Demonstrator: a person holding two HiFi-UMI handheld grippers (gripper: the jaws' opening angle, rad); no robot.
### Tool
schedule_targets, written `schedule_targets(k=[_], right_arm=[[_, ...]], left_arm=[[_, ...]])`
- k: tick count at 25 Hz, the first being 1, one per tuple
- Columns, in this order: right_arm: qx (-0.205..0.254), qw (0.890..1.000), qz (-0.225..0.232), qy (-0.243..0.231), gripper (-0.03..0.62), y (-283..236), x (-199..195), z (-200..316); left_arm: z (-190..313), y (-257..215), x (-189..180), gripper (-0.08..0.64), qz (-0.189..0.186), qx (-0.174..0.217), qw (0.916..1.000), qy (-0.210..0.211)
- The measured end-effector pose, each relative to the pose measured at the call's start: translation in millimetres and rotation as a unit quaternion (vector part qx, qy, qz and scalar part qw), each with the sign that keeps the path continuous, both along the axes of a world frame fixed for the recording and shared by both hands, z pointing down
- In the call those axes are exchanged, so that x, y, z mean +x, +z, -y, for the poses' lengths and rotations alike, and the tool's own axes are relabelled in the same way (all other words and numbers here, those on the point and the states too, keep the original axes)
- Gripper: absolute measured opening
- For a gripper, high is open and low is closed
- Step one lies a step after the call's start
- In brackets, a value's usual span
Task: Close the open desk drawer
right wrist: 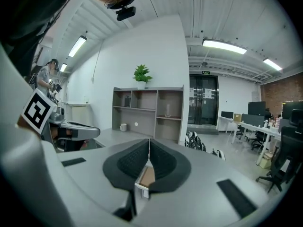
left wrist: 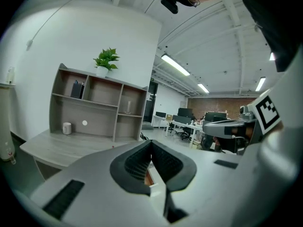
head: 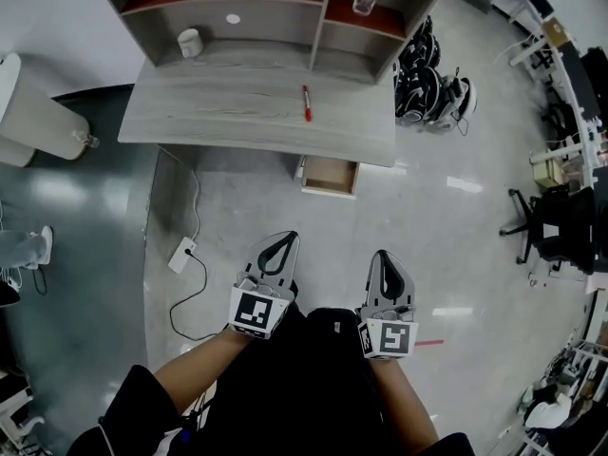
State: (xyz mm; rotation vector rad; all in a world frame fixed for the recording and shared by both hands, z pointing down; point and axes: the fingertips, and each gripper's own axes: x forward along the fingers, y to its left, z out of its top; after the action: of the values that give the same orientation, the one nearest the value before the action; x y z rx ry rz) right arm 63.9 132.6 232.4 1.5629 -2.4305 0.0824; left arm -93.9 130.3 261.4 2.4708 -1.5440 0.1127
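A grey desk [head: 237,112] with a shelf unit stands ahead in the head view. Its wooden drawer [head: 330,176] hangs pulled out from under the front right edge, and nothing shows inside it. My left gripper [head: 284,240] and right gripper [head: 383,257] are both shut and empty, held side by side over the floor well short of the drawer. In the left gripper view the shut left gripper [left wrist: 151,143] frames a sliver of the drawer [left wrist: 150,178]. The right gripper [right wrist: 149,141] likewise points at the drawer [right wrist: 146,176].
A red pen [head: 307,103] lies on the desk top, a white cup [head: 190,42] and a glass [head: 364,1] sit in the shelves. A power strip with cable [head: 182,254] lies on the floor left. Bags [head: 432,88] rest right of the desk; office chairs [head: 551,226] stand far right.
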Motion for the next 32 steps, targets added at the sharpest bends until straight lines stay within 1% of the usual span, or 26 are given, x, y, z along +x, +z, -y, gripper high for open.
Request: schedule_targets(k=[5, 11, 15, 20, 23, 25, 28, 32], right_arm=[[-0.019, 1.0, -0.007, 0.022, 0.018, 28.5, 13.3, 22.1], [-0.043, 0.998, 0.004, 0.037, 0.018, 49.6, 31.5, 51.6], [-0.052, 0.999, -0.003, 0.016, 0.018, 69.6, 32.7, 76.5], [-0.069, 0.998, -0.006, -0.011, 0.018, 108.4, 27.6, 107.1], [-0.088, 0.996, 0.001, -0.016, 0.018, 137.5, 22.4, 112.2], [-0.095, 0.995, -0.002, -0.02, 0.018, 155.9, 22.1, 111.7], [-0.103, 0.994, -0.01, -0.028, 0.02, 181.6, 23.7, 105.6], [-0.127, 0.991, -0.012, -0.032, 0.02, 223.8, 28.3, 105.6]], left_arm=[[16.5, 22.4, 3.2, 0.014, 0.012, -0.016, 0.9997, 0.012], [35.2, 51.5, 7.8, 0.013, 0.024, -0.027, 0.9992, 0.018], [54.6, 69.7, 2.4, 0.013, 0.035, -0.037, 0.9987, -0.006], [82.2, 90.7, -2.7, 0.013, 0.041, -0.048, 0.9974, -0.035], [91.9, 109.3, -8.4, 0.014, 0.05, -0.054, 0.9961, -0.05], [97.8, 129.2, -11.0, 0.014, 0.059, -0.066, 0.9945, -0.057], [101.4, 158.6, -8.7, 0.014, 0.064, -0.084, 0.9928, -0.057], [109.1, 195.9, -2.5, 0.014, 0.076, -0.093, 0.9918, -0.044]])
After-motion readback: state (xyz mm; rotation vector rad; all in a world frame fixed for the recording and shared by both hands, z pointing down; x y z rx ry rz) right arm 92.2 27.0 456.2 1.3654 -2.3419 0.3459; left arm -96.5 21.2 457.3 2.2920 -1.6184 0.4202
